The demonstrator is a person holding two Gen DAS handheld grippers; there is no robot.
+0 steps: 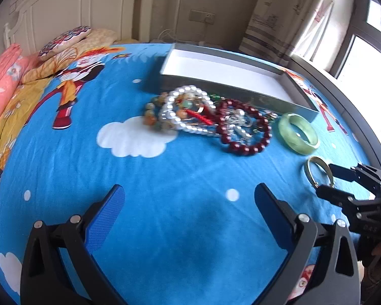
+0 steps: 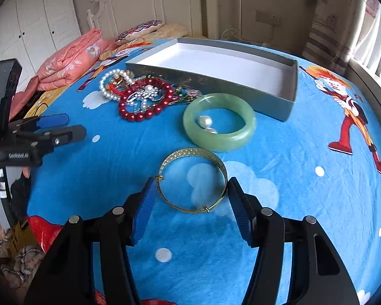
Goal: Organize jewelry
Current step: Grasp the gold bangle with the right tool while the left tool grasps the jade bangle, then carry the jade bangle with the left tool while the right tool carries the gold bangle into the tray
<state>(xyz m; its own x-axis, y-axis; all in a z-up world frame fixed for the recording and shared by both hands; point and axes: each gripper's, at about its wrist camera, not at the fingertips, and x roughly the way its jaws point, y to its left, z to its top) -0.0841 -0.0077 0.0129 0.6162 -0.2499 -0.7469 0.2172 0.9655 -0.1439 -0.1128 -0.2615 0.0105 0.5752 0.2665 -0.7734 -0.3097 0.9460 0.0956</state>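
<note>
Right gripper [image 2: 190, 198] sits low over the bed [image 2: 304, 203], jaws spread w/ the gold bangle [image 2: 192, 180] between the blue pads [image 2: 143, 211]; left pad looks to touch the bangle's rim by its small clasp, right pad just beside the opposite rim, not clearly pressing, so not a firm pinch yet. Bangle lies flat on the blue cartoon sheet, on a white cloud print. Just beyond it, toward the head of the bed, the green jade bangle [image 2: 219, 122] lies flat w/ two loose pearls [image 2: 207, 124] inside its ring. Further out & to the left, a tangled heap: red bead bracelet [image 2: 146, 99] w/ silvery pieces on top, pearl strand [image 2: 113, 84] behind it, smaller coloured bits mixed in, can't tell them apart. Grey tray [image 2: 210, 81] w/ white inside sits behind the heap, near wall touching or just beside the jewelry; nothing seen inside it. Left gripper [image 1: 189, 193] hovers over bare sheet nearer the foot of the bed, jaws wide apart, holding nothing, well apart from the heap. Folded pink quilt [image 2: 68, 61] & patterned pillow [image 2: 139, 30] lie at the head end by the white headboard [image 2: 149, 2].
</note>
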